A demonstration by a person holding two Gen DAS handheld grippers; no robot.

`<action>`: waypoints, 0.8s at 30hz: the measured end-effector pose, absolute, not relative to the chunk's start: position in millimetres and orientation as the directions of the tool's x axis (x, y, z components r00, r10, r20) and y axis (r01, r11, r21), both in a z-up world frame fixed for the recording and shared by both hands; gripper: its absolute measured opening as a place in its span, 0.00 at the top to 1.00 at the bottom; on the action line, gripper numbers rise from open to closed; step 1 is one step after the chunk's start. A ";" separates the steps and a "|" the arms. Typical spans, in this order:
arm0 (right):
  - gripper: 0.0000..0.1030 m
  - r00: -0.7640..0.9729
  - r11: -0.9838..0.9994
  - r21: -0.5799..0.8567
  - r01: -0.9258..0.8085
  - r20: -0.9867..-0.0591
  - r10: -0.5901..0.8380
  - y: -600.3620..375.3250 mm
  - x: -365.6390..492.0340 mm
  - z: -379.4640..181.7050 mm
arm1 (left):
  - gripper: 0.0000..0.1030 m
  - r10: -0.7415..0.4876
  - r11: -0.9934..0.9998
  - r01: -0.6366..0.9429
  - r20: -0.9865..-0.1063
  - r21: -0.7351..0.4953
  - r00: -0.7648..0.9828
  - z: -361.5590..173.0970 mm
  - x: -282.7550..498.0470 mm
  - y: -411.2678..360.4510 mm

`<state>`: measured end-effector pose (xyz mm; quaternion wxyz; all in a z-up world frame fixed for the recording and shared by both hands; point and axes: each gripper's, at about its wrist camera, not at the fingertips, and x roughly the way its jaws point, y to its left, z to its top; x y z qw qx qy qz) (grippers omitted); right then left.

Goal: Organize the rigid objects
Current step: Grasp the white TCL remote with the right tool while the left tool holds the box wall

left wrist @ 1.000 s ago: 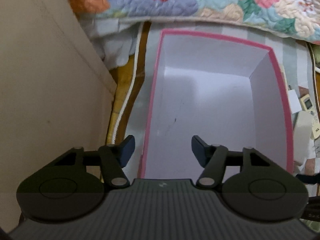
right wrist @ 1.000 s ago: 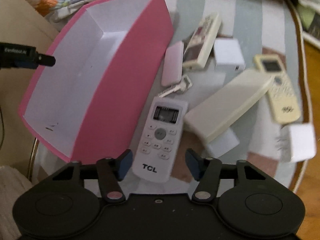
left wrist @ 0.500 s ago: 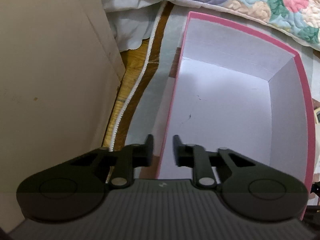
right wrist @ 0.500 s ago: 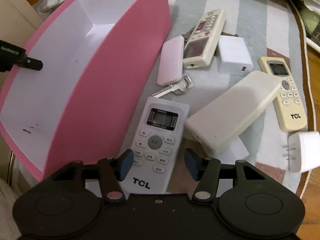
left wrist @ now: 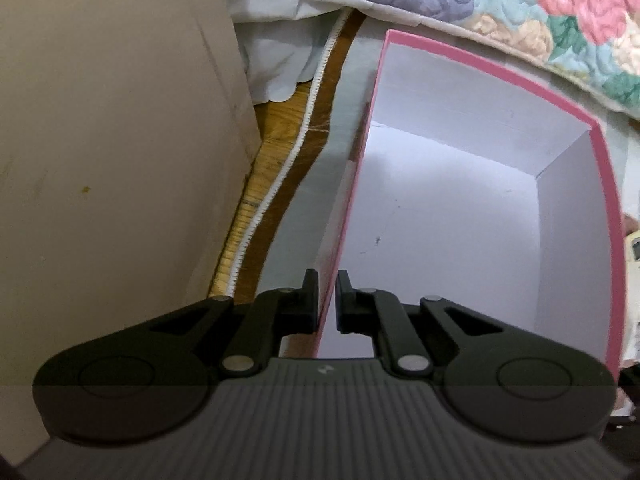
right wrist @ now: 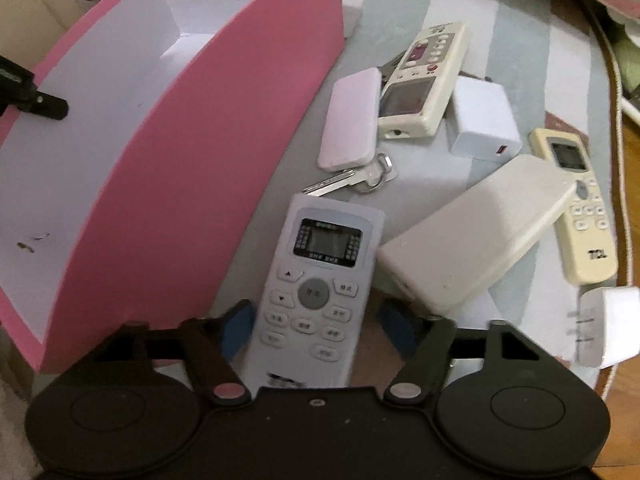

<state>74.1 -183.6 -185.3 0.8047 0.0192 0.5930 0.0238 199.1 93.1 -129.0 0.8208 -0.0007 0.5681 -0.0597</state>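
A pink box (left wrist: pixel 460 208) with a white inside stands open on the striped cloth; it also shows in the right wrist view (right wrist: pixel 168 184). My left gripper (left wrist: pixel 327 304) is shut on the box's left wall near the front corner. My right gripper (right wrist: pixel 314 326) is open, its fingers on either side of the lower half of a white TCL remote (right wrist: pixel 316 292) lying beside the box. The remote's bottom end is hidden by the gripper body.
On the cloth right of the box lie a pink-white power bank (right wrist: pixel 352 120), a key (right wrist: pixel 348 178), a cream remote (right wrist: pixel 424 80), a white charger (right wrist: pixel 484 120), a cream slab (right wrist: pixel 476 232), a yellowish TCL remote (right wrist: pixel 580 208) and a white plug (right wrist: pixel 608 324). A beige wall (left wrist: pixel 112 160) stands left.
My left gripper has shifted left and closed onto the box's left wall. My right gripper has moved forward, so its open fingers now straddle the white remote.
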 end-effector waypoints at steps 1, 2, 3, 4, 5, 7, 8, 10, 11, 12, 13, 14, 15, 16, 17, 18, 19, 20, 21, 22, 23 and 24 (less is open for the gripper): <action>0.40 0.289 0.999 0.045 -0.013 -0.956 0.047 -183.0 76.1 -184.1 | 0.93 -0.115 0.992 0.094 -0.932 -0.088 0.345 -128.7 199.7 95.7; 0.40 0.273 0.998 0.059 0.004 -0.960 0.056 -185.8 77.8 -183.9 | 0.93 -0.125 0.991 0.089 -0.932 -0.100 0.341 -129.0 200.1 97.9; 0.41 0.261 0.996 0.085 0.033 -0.963 0.073 -190.4 79.0 -183.7 | 0.93 -0.131 0.991 0.082 -0.933 -0.109 0.335 -130.0 200.8 99.8; 0.40 0.262 0.993 0.102 0.052 -0.961 0.085 -193.3 81.3 -183.8 | 0.93 -0.132 0.991 0.076 -0.936 -0.113 0.326 -131.3 201.5 100.7; 0.40 0.263 0.992 0.113 0.063 -0.960 0.093 -195.5 82.7 -184.1 | 0.93 -0.130 0.991 0.073 -0.940 -0.113 0.315 -133.3 202.3 100.5; 0.39 0.268 0.993 0.105 0.050 -0.960 0.088 -194.9 86.0 -184.3 | 0.92 -0.111 0.992 0.085 -0.949 -0.090 0.294 -137.5 204.0 96.4; 0.39 0.268 0.995 0.092 0.035 -0.960 0.080 -193.3 86.7 -184.7 | 0.92 -0.104 0.993 0.084 -0.951 -0.083 0.291 -138.7 204.3 95.2; 0.41 0.272 0.998 0.067 0.023 -0.961 0.058 -191.1 85.7 -185.0 | 0.92 -0.100 0.993 0.086 -0.950 -0.078 0.295 -138.4 204.0 94.9; 0.41 0.272 0.997 0.067 0.040 -0.961 0.053 -191.6 86.6 -184.6 | 0.93 -0.104 0.993 0.082 -0.949 -0.083 0.298 -137.3 203.7 96.2; 0.41 0.284 0.994 0.074 0.075 -0.958 0.050 -194.1 86.8 -183.7 | 0.93 -0.110 0.993 0.080 -0.947 -0.089 0.302 -135.4 203.7 97.6; 0.41 0.304 0.990 0.088 0.108 -0.951 0.051 -198.1 81.6 -181.9 | 0.93 -0.125 0.991 0.078 -0.943 -0.106 0.308 -132.4 204.1 99.6; 0.41 0.320 0.988 0.102 0.119 -0.946 0.059 -201.5 80.3 -178.3 | 0.93 -0.138 0.990 0.072 -0.940 -0.121 0.314 -130.5 204.9 101.9; 0.41 0.327 0.986 0.113 0.124 -0.943 0.067 -204.3 78.6 -174.6 | 0.93 -0.150 0.989 0.064 -0.938 -0.136 0.313 -129.4 205.7 104.6; 0.41 0.331 0.982 0.136 0.134 -0.940 0.085 -208.1 75.6 -169.3 | 0.93 -0.162 0.987 0.059 -0.938 -0.151 0.306 -129.9 206.6 107.0; 0.41 0.333 0.975 0.167 0.150 -0.937 0.109 -211.8 74.1 -165.2 | 0.92 -0.173 0.985 0.052 -0.937 -0.165 0.302 -130.7 207.4 109.6; 0.41 0.341 0.966 0.196 0.168 -0.931 0.129 -216.6 72.9 -163.3 | 0.92 -0.183 0.983 0.046 -0.937 -0.177 0.299 -130.8 207.5 111.7; 0.41 0.345 0.958 0.224 0.182 -0.926 0.151 -220.9 71.5 -161.5 | 0.91 -0.190 0.982 0.042 -0.936 -0.186 0.296 -131.0 208.1 113.5; 0.41 0.342 0.953 0.239 0.187 -0.925 0.165 -222.7 71.1 -161.9 | 0.91 -0.190 0.982 0.041 -0.936 -0.187 0.296 -131.1 208.2 113.4; 0.41 0.335 0.951 0.245 0.190 -0.926 0.172 -222.3 70.9 -165.0 | 0.91 -0.188 0.982 0.043 -0.936 -0.183 0.298 -131.2 207.7 112.5; 0.41 0.320 0.951 0.244 0.190 -0.931 0.175 -221.5 71.5 -170.2 | 0.92 -0.182 0.983 0.048 -0.936 -0.175 0.302 -130.9 207.2 111.1; 0.41 0.300 0.952 0.237 0.194 -0.938 0.173 -219.0 71.3 -175.2 | 0.92 -0.176 0.984 0.051 -0.936 -0.168 0.304 -131.1 206.1 109.6; 0.41 0.280 0.953 0.231 0.197 -0.945 0.171 -213.6 69.6 -181.0 | 0.92 -0.170 0.985 0.053 -0.937 -0.162 0.304 -131.6 205.2 108.8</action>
